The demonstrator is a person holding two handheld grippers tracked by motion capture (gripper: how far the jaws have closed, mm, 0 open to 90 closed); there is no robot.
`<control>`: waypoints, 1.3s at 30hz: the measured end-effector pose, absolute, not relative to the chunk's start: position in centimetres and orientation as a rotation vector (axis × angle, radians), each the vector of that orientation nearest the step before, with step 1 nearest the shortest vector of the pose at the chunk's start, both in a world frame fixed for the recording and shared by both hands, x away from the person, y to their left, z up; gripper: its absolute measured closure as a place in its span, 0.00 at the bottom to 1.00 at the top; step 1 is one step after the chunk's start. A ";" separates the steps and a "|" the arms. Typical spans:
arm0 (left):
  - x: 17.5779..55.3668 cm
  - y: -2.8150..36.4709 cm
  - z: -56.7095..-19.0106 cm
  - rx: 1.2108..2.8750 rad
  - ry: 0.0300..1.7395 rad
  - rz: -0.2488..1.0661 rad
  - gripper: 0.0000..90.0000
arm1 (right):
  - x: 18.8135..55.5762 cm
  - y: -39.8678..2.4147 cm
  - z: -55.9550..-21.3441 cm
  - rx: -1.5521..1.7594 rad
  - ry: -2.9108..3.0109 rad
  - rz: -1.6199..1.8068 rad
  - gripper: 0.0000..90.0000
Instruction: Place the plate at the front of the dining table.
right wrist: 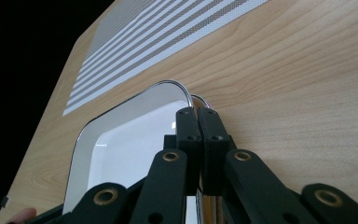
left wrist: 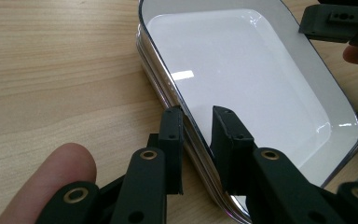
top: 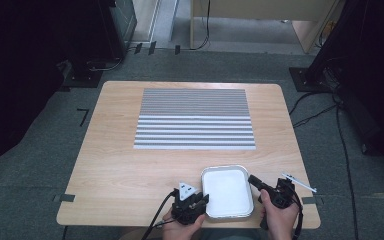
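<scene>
In the high view, a white rectangular enamel tray with a thin dark rim (top: pixel 207 181) lies near the front edge of the light wooden table (top: pixel 120 160), right of the middle, with the left gripper (top: pixel 203 200) at its front-left corner and the right gripper (top: pixel 252 179) at its right rim; a grey-and-white striped mat (top: pixel 195 119) lies well apart toward the far edge, and a small pen-like object (top: pixel 298 182) rests near the right edge. In the left gripper view, the 2 black jaws straddle the tray's rim (left wrist: pixel 192 122), 1 outside and 1 inside, with a gap showing on either side, so this gripper has not clamped it; a lift now would probably leave that side behind or let it slide off the pads. In the right gripper view, the right gripper (right wrist: pixel 198 111) has its jaws pressed together on the tray's thin metal rim (right wrist: pixel 177 85) near a rounded corner. The bite looks shallow there, so the smooth edge could slip free, and with 1 firm grip alone the tray may tilt or pivot and knock the table.
</scene>
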State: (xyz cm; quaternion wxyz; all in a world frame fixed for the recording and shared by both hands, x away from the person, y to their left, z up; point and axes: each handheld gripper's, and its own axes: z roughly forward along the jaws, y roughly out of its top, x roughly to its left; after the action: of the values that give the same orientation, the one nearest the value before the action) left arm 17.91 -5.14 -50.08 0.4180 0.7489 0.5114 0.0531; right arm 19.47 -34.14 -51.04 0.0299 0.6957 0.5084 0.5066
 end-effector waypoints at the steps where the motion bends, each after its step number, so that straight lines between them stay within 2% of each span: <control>1: 18.0 -5.2 -50.1 1.882 1.281 0.144 0.84 | 19.5 -34.1 -51.0 2.126 1.585 1.550 0.99; 18: 19.3 -4.8 -49.8 1.876 1.284 0.120 0.88 | 19.6 -34.0 -50.6 2.056 1.666 1.475 0.98; 23: 19.2 -4.8 -49.8 1.874 1.282 0.122 0.89 | 19.7 -33.7 -50.7 2.024 1.676 1.466 0.93; 28: 19.2 -4.9 -49.8 1.873 1.282 0.126 0.89 | 19.8 -33.2 -50.9 1.999 1.678 1.405 0.97; 39: 19.3 -4.8 -49.5 1.876 1.276 0.116 0.91 | 19.6 -32.7 -49.8 2.039 1.643 1.345 0.99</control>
State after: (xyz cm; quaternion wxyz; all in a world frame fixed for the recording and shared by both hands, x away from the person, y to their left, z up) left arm 19.33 -4.82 -49.46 0.4214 0.7489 0.5094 0.0464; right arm 19.56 -32.70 -49.76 0.0985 0.6893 0.5555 0.4546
